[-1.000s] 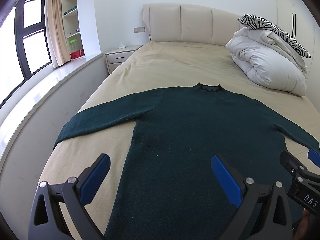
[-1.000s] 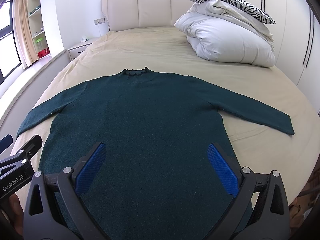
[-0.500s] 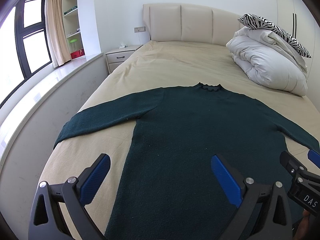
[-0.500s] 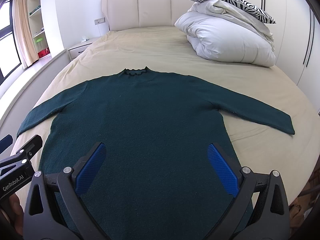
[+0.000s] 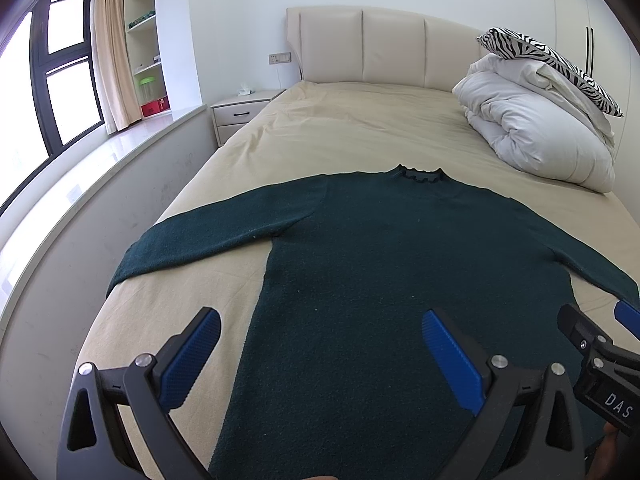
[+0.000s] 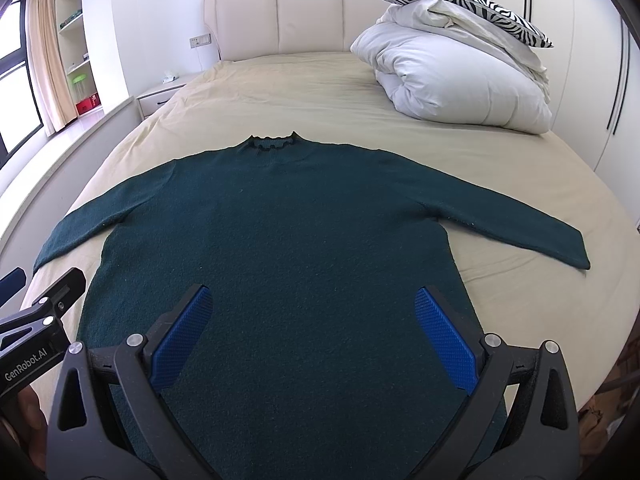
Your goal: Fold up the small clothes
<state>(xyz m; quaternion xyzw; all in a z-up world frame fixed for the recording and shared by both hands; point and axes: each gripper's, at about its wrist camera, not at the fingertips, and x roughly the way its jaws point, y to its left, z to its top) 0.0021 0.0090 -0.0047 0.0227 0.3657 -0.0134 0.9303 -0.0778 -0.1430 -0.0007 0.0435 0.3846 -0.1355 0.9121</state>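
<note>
On the bed (image 6: pixel 500 152), flat with sleeves spread: dark green sweater (image 6: pixel 288 240). Above its hem, left gripper (image 5: pixel 320 356) and right gripper (image 6: pixel 312 332), fingers wide apart, empty. Best to pinch one sleeve cuff and fold inward squarely.

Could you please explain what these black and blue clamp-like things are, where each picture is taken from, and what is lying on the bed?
There is no robot here: a person holds a two-finger gripper in each hand, and a fisheye camera on each looks forward along its fingers. One picture comes from the left gripper, the other from the right gripper. The blue pads are the fingertips. Both grippers are open and hold nothing; each also shows at the edge of the other's picture. On the beige bed a dark green sweater lies flat, collar toward the headboard, both sleeves spread out to the sides, not yet folded. Farther back on the right sits a bundled white duvet with a zebra-striped pillow on top.
</note>
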